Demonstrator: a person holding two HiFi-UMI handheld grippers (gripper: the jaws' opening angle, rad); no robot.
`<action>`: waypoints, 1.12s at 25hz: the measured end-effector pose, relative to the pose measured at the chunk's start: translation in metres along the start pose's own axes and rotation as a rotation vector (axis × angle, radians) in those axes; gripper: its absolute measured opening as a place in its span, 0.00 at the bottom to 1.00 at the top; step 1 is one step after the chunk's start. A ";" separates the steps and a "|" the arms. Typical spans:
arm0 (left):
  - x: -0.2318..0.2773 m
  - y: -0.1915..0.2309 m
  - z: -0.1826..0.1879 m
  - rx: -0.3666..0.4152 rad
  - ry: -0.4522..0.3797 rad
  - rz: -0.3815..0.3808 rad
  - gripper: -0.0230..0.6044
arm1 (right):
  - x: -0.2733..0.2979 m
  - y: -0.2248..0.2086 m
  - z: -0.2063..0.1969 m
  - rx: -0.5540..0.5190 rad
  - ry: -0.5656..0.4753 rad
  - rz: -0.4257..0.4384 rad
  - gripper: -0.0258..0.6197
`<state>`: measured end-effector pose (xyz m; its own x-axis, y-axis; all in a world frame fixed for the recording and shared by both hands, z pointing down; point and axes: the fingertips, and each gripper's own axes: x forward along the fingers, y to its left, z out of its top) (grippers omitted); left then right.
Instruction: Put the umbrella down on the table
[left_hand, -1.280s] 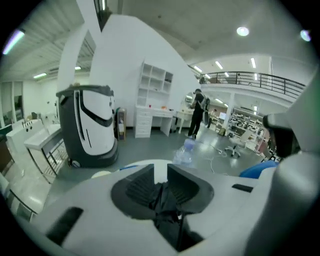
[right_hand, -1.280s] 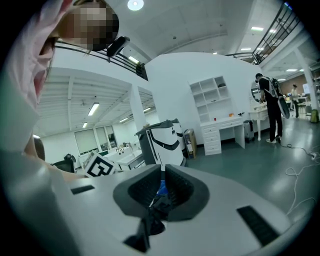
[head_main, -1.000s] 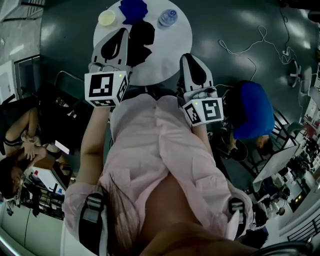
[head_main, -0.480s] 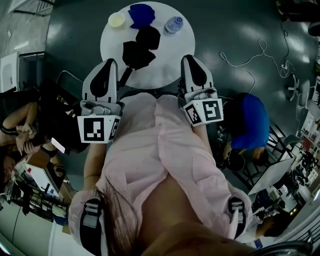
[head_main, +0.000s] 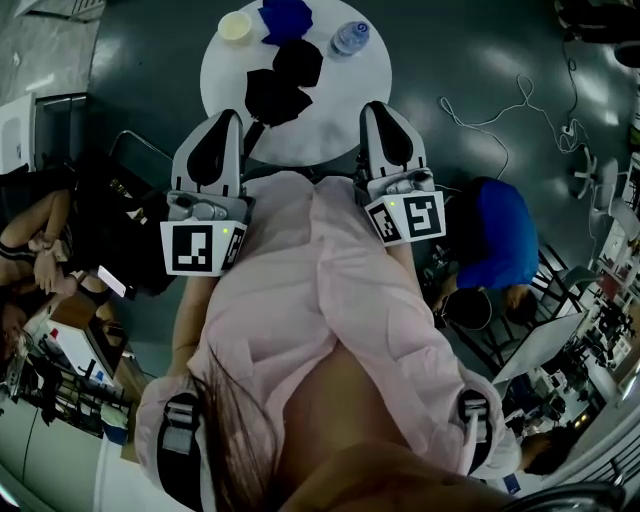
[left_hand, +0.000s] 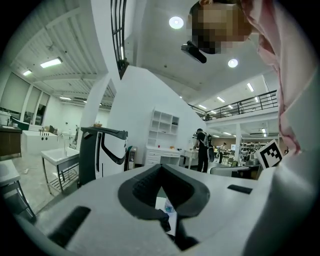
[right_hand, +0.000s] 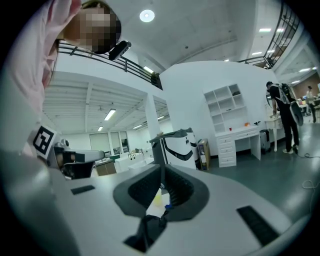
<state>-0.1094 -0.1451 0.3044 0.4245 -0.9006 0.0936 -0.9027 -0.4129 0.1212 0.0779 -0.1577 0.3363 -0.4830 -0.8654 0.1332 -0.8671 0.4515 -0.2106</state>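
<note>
Though whole overhead, umbrella (head_main: 278, 90) partial beyond fingers (right_hand: 139, 188).

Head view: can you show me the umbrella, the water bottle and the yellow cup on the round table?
umbrella (head_main: 283, 82), head view, on its folded black fabric.
water bottle (head_main: 350, 38), head view, on its top.
yellow cup (head_main: 235, 27), head view, on the middle of its open top.

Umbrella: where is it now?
Head view, top centre: the black umbrella lies on the round white table, just ahead of the left tongs, with a blue item and a bottle beyond it.
</note>
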 end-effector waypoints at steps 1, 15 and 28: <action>0.000 0.000 -0.001 -0.002 0.002 -0.002 0.07 | 0.000 0.000 -0.001 0.000 0.001 -0.001 0.11; 0.003 -0.001 -0.008 -0.010 0.016 -0.005 0.07 | 0.003 0.002 -0.008 -0.004 0.026 0.006 0.11; 0.008 -0.003 -0.013 -0.015 0.036 -0.020 0.07 | 0.004 0.002 -0.011 -0.010 0.038 0.008 0.10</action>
<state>-0.1024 -0.1492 0.3177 0.4450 -0.8866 0.1262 -0.8929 -0.4284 0.1387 0.0734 -0.1577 0.3471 -0.4944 -0.8527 0.1685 -0.8641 0.4611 -0.2017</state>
